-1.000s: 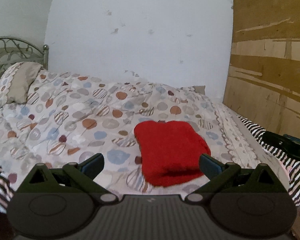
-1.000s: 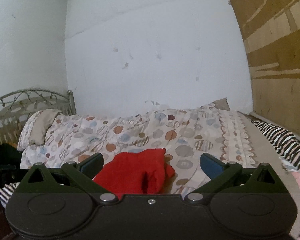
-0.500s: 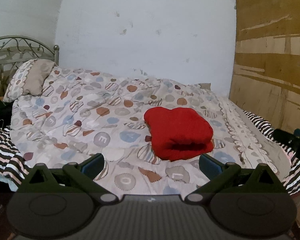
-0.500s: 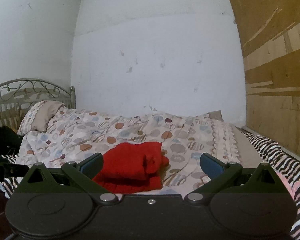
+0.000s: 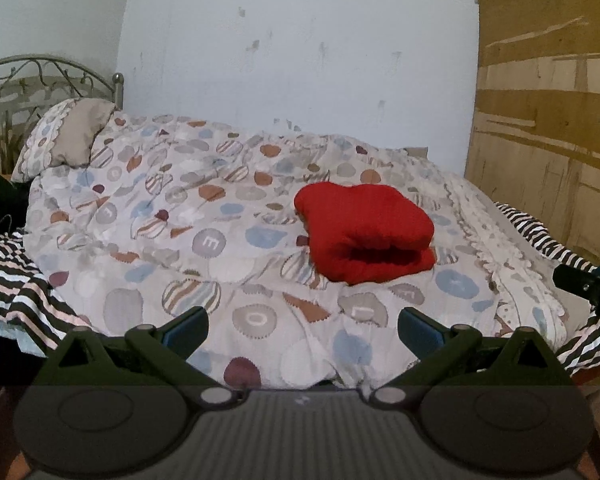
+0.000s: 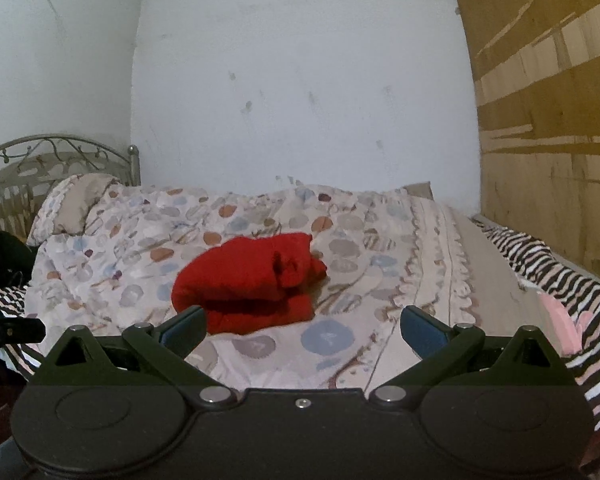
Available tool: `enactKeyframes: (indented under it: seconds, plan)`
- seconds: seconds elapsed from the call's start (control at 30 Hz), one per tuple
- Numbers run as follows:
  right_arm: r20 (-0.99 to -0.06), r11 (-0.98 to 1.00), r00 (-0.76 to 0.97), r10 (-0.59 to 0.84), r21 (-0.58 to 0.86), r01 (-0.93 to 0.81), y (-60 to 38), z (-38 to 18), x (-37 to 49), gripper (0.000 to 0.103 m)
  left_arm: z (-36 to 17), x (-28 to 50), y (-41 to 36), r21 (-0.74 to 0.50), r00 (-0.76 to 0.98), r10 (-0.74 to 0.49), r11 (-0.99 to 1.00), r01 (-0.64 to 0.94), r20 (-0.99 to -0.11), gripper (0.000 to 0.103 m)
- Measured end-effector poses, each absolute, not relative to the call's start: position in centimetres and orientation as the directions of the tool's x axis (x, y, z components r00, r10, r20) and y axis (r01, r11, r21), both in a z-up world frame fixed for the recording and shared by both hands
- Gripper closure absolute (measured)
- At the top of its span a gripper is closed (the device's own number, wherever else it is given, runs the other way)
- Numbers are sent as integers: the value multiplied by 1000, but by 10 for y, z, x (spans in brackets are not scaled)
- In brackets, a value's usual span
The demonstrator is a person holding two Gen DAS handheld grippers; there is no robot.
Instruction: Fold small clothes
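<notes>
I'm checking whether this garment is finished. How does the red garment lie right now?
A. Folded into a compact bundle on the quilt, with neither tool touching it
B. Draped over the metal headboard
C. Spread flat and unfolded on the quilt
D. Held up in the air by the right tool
A: the red garment sits doubled over on the quilt, and both the left tool and right tool are open and apart from it.

Left gripper sits level, jaws spread wide, nothing between the blue pads. Right gripper mirrors it: level, fingers splayed wide apart, empty. Each one's tip peeks into the other's view edge.
</notes>
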State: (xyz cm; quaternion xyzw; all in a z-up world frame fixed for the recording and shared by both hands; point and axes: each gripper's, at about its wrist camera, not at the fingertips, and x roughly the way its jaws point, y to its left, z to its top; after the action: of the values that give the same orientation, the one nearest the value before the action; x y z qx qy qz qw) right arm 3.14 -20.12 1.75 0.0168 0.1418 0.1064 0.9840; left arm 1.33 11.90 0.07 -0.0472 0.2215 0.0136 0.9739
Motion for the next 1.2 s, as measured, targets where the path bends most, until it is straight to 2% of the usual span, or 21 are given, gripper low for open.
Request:
enactKeyframes:
  seconds: [0.2, 1.2]
  plan:
    - [-286, 979, 936, 205, 65, -194, -201, 16, 34, 0, -3, 16, 121, -117, 894, -6, 992, -52, -448, 0]
    - [-289, 981, 937, 195, 67, -183, -199, 16, 41, 0, -7, 20, 121, -119, 885, 2, 991, -65, -466, 0]
